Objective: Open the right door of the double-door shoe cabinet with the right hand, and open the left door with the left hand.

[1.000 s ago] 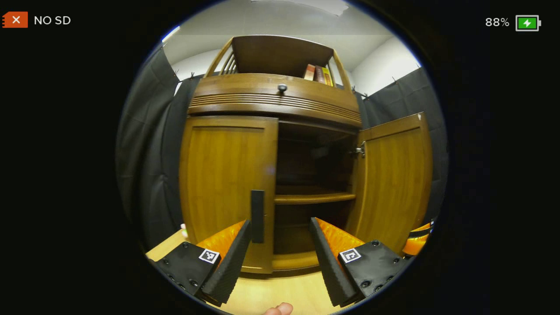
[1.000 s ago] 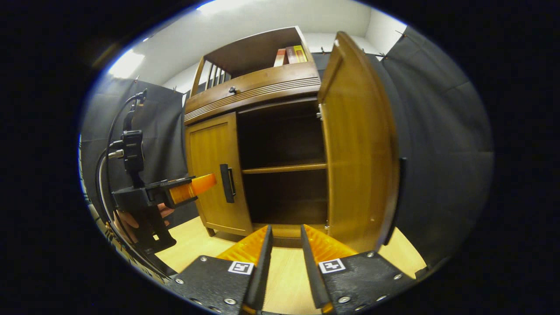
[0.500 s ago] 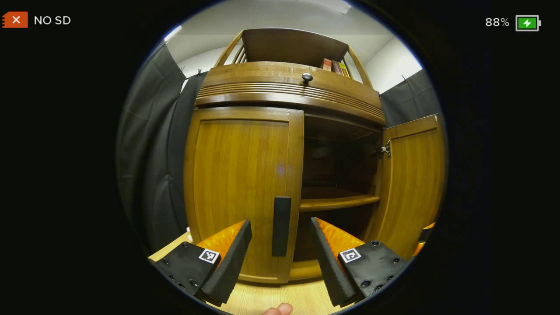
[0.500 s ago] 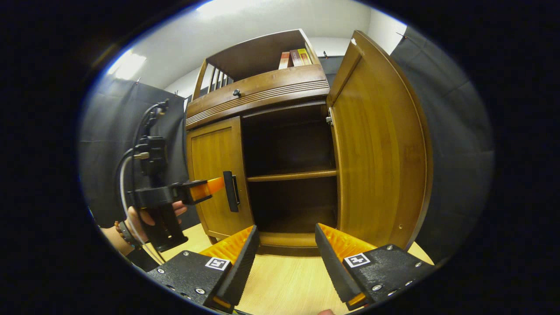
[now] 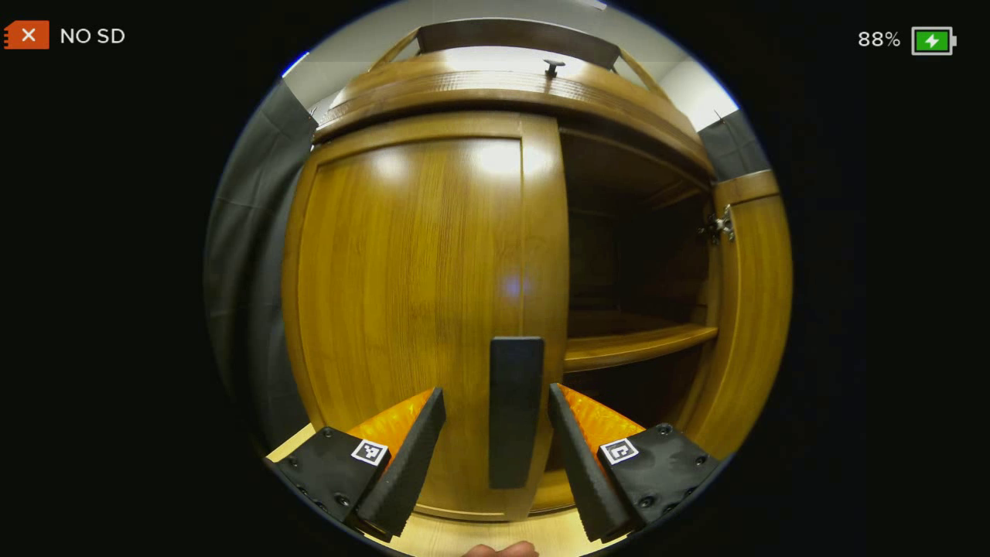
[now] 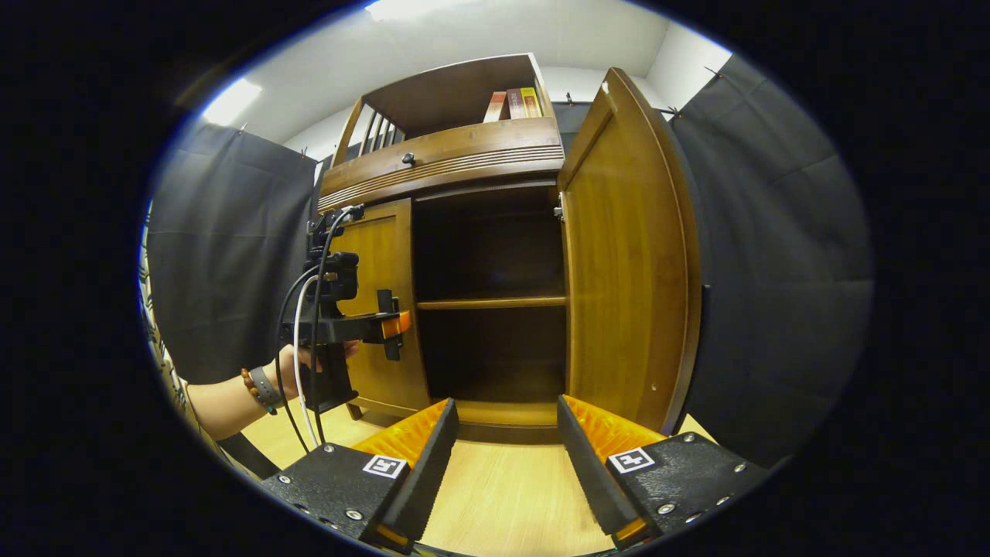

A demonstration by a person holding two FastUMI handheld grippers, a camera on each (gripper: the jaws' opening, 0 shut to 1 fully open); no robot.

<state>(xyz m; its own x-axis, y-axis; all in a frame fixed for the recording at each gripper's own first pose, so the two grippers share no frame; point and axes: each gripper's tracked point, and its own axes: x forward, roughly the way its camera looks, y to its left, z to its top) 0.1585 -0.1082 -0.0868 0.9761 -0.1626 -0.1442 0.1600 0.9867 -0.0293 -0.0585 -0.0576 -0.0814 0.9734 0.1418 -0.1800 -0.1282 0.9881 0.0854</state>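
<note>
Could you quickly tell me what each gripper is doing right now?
Left gripper: open, fingers either side of the left door's handle, not clamped.
Right gripper: open, holding nothing.

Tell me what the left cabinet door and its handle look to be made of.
Left door: apparently wood or wood veneer, with amber grain and a glossy varnish that mirrors the lights. Handle: a matte black bar, plastic or painted metal; the look leaves it open.
</note>
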